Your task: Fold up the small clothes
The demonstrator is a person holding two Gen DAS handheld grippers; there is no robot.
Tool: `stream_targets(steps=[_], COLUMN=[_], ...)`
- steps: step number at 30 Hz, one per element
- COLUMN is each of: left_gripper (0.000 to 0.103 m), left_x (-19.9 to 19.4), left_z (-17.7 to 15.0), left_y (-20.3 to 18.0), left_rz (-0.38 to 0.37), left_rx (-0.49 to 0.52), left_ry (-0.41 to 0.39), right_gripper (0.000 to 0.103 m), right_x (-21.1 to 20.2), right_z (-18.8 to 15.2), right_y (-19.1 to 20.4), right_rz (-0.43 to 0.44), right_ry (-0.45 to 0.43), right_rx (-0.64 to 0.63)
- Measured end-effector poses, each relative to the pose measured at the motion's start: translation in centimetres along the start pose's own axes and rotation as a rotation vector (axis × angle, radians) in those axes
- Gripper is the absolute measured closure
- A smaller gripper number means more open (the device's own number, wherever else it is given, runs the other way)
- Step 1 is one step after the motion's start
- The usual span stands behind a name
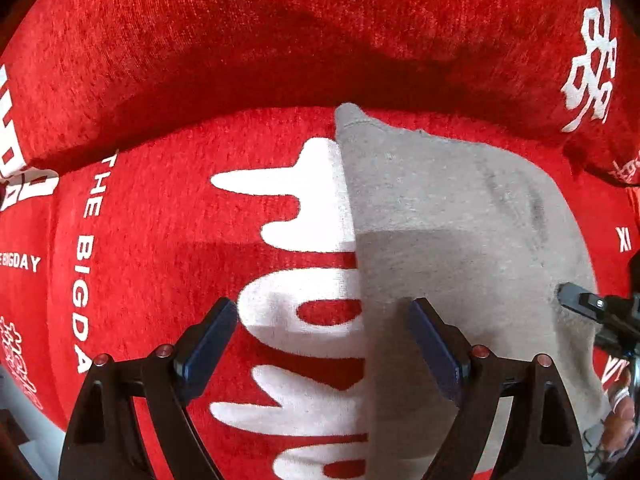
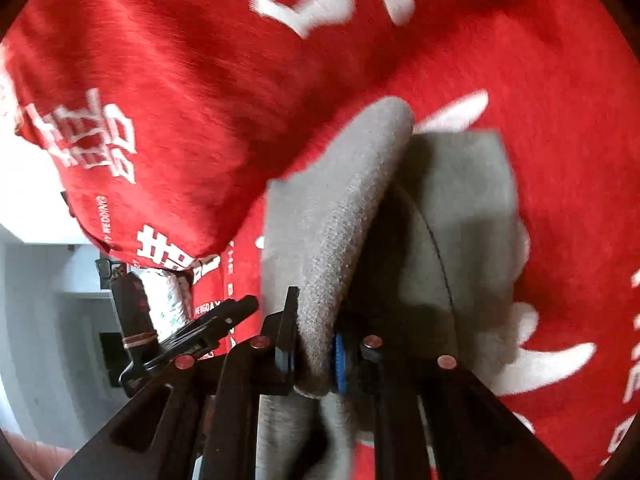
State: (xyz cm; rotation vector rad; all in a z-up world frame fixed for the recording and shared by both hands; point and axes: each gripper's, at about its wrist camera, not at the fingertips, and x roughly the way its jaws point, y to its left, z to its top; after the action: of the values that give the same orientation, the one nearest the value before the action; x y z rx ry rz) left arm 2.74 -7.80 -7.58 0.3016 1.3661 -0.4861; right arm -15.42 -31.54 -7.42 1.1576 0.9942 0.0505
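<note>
A small grey garment (image 1: 440, 208) lies on a red cloth (image 1: 160, 208) printed with large white letters. My left gripper (image 1: 323, 308) hangs open just above the garment's straight left edge, one finger over the red cloth and one over the grey, nothing between them. At the garment's right edge the right gripper (image 1: 580, 300) shows in part. In the right wrist view my right gripper (image 2: 316, 320) is shut on a raised fold of the grey garment (image 2: 340, 208); the rest lies flat behind it. The left gripper's dark frame (image 2: 224, 320) shows at the left.
A thick roll of the same red cloth (image 1: 280, 40) rises along the far side. A person's hand (image 1: 620, 420) is at the lower right edge. Pale floor and wall (image 2: 32, 280) show beyond the cloth's left edge.
</note>
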Motion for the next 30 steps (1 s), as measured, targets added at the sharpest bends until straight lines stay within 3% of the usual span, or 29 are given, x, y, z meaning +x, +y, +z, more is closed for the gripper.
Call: stream_targets(steps=[2,6,9,14,15,18,22,23,24,25,27,30], left_gripper=[0.014,0.014,0.014,0.014,0.014,0.014,0.014,0.014,0.014,0.014,0.014,0.014], left_x=[-0.5,-0.5,0.7,1.0,0.8,0.0,-0.8,-0.8,-0.7,-0.6,0.1,1.2], left_z=[0.0,-0.4,-1.0,-1.6,-1.7,-2.0,-3.4,-4.1,-4.8,-5.1,-6.6,-8.8], left_y=[-0.3,-1.5,-2.3,-2.3,-2.2,-1.9,-1.9,-1.9,-1.9,-2.1,-2.2,-2.4], left_rz=[-0.039,-0.060,-0.062,-0.052,-0.045,-0.029,-0.040,-0.039,-0.036,-0.036,-0.036,-0.029], left_rx=[0.002,0.052,0.074,0.070,0.074,0.100,0.129,0.135,0.139,0.142,0.134,0.121], left_ry=[-0.016,-0.021,0.009,0.005,0.006,0.006,0.027,0.039,0.048,0.059,0.090,0.125], right_gripper=[0.088,0.088,0.083,0.075,0.071,0.044,0.042,0.043,0.051,0.070,0.091,0.092], right_x=[-1.0,0.3,0.6,-1.4,-2.0,-3.3,-3.4,-3.3,-3.1,-3.1,-2.5,-1.7], right_z=[-0.5,-1.2,-1.4,-2.6,-2.9,-3.6,-5.7,-6.2,-6.6,-7.1,-7.5,-8.0], right_y=[-0.6,-5.5,-7.3,-6.4,-6.0,-4.3,-3.0,-2.9,-2.8,-3.0,-3.6,-6.1], right_rz=[-0.049,-0.197,-0.145,-0.209,-0.207,-0.180,-0.180,-0.186,-0.204,-0.233,-0.301,-0.356], right_ry=[-0.031,0.007,0.004,0.010,0.009,0.026,0.088,0.099,0.110,0.117,0.129,0.139], right_rx=[0.001,0.090,0.182,0.146,0.135,0.113,0.050,0.037,0.020,0.006,0.003,0.044])
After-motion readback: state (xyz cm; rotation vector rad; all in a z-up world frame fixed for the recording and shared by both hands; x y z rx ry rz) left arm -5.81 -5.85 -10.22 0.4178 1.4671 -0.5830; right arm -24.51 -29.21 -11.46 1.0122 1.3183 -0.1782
